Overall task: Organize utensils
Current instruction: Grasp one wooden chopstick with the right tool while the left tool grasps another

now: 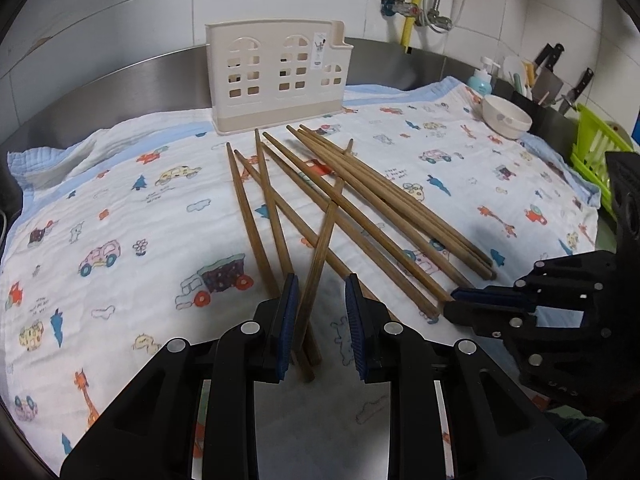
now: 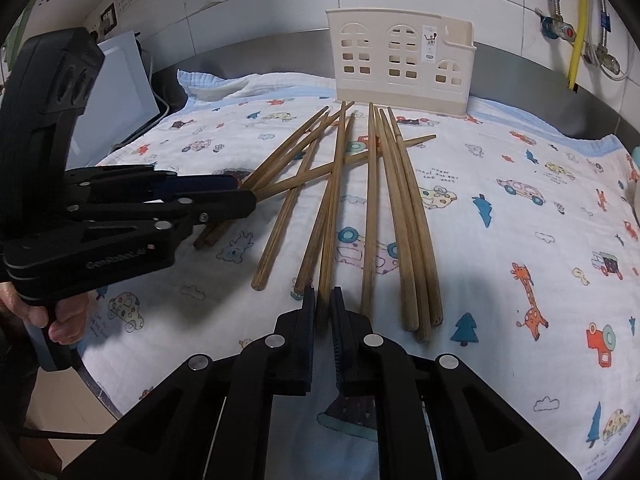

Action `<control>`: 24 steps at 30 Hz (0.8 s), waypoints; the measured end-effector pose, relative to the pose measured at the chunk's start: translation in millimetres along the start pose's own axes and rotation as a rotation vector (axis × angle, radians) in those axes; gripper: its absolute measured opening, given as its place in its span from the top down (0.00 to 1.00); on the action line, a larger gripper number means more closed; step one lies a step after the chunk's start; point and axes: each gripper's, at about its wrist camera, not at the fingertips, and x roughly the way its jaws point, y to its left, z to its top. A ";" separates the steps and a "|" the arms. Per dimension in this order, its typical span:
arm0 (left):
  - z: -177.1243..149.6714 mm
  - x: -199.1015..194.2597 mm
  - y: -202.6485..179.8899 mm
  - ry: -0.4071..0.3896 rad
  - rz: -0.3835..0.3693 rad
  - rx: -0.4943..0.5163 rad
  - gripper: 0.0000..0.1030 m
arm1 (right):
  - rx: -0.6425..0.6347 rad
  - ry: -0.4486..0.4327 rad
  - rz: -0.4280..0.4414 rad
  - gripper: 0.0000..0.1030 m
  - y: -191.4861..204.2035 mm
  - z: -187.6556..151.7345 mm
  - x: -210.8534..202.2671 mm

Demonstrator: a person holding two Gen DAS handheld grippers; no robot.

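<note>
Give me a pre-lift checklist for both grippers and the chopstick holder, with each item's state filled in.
1. Left gripper straddles one chopstick: ok, jaws open around it.
2. Right gripper lined up on a chopstick end: ok; whether it pinches yet, cannot tell.
3. Target chopstick free of neighbours: not ok, the pile of chopsticks crosses over itself.
4. Holder upright behind the pile: ok.
5. Holder compartments free: cannot tell, top opening not visible.
6. Cloth flat under the pile: ok.

Chopsticks (image 1: 344, 216) lie scattered and crossing on the cloth (image 1: 120, 208), mid-counter. Utensil holder (image 1: 278, 76) stands upright at far edge, behind them. Bowl (image 1: 506, 116) far right; dish rack (image 1: 596, 148) right of it.
</note>
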 end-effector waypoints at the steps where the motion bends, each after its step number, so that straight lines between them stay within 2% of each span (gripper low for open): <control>1: 0.3 1.5 0.3 0.004 -0.001 0.001 0.77 | -0.001 0.000 0.001 0.93 -0.1 0.1 -0.2; 3: 0.7 4.3 1.2 0.011 -0.005 -0.001 0.82 | -0.001 -0.006 0.000 0.93 -0.8 0.6 -1.9; 9: 2.0 8.9 0.5 0.026 -0.002 0.013 0.83 | 0.001 -0.032 -0.002 0.93 -4.9 5.5 -11.8; 15: 3.9 11.9 -9.9 0.043 0.072 0.074 0.86 | -0.001 -0.073 -0.008 0.93 -8.6 11.8 -27.2; 17: 4.6 12.2 -12.3 0.049 0.106 0.091 0.91 | -0.002 -0.091 -0.009 0.93 -9.8 15.9 -33.9; 24: 6.9 6.0 -12.3 0.039 0.115 0.070 0.92 | -0.009 -0.178 -0.007 0.94 -14.7 36.0 -64.1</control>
